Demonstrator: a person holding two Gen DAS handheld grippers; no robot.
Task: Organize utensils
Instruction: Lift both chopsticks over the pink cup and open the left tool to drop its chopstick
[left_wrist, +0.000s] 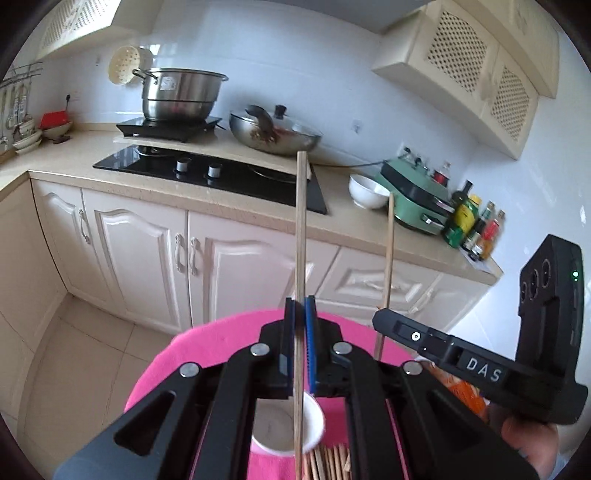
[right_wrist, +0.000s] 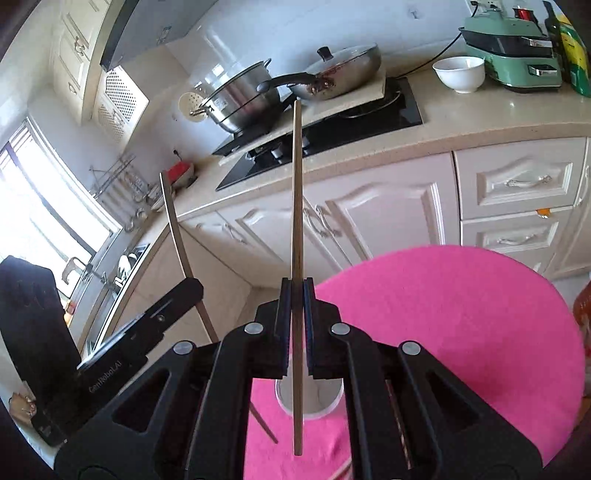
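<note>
My left gripper is shut on a wooden chopstick held upright, its lower end over a white cup on the pink round table. My right gripper is shut on another wooden chopstick, also upright, above the same white cup. Each gripper shows beside the other: the right one in the left wrist view, the left one in the right wrist view. Several more chopsticks lie on the table by the cup.
Cream kitchen cabinets and a counter run behind, with a black hob, steel pot, lidded wok, white bowl, green appliance and bottles. An orange packet lies at the table's right.
</note>
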